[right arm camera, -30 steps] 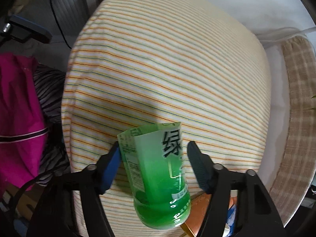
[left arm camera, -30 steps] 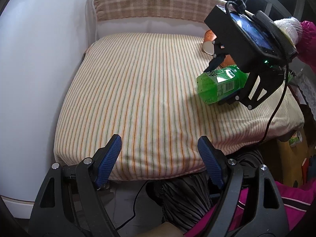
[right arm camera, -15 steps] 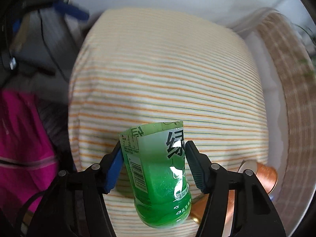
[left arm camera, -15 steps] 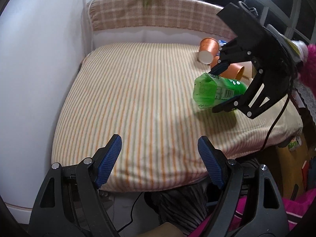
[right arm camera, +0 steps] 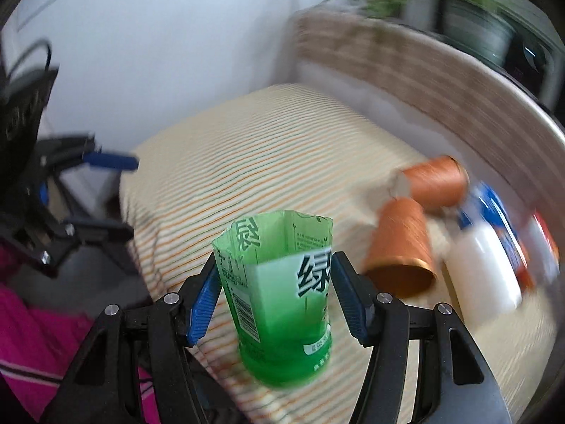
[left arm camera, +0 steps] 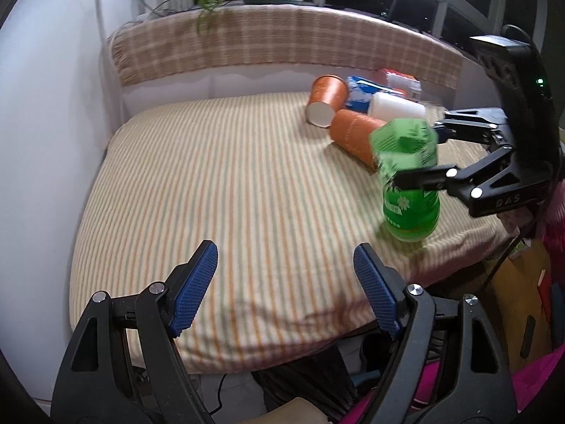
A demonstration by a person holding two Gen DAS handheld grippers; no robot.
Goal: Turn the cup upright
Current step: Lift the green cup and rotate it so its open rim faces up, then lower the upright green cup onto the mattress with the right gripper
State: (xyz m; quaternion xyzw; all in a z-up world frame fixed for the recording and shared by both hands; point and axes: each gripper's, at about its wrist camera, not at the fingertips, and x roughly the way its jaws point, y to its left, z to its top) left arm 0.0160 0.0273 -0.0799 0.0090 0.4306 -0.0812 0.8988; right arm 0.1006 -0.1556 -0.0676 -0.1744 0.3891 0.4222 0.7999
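Note:
The cup is a green cut-off plastic bottle (right arm camera: 279, 296) with its open end up. My right gripper (right arm camera: 275, 282) is shut on the green cup, blue pads on both its sides. In the left wrist view the green cup (left arm camera: 406, 180) stands nearly upright, its base at the striped cushion (left arm camera: 229, 183) near the right edge, held by the right gripper (left arm camera: 420, 155). My left gripper (left arm camera: 286, 286) is open and empty over the cushion's front edge.
Two orange paper cups (left arm camera: 326, 100) (left arm camera: 353, 134) lie on their sides at the cushion's back right, with a white cup (left arm camera: 395, 106) and blue and red packets (left arm camera: 360, 88) behind. A checked backrest (left arm camera: 282, 46) and white wall (left arm camera: 46, 123) border the cushion.
My right gripper has rotated with the green cup, turning it from lying tilted to nearly upright and lowering it toward the cushion. The left gripper stayed open and pitched up.

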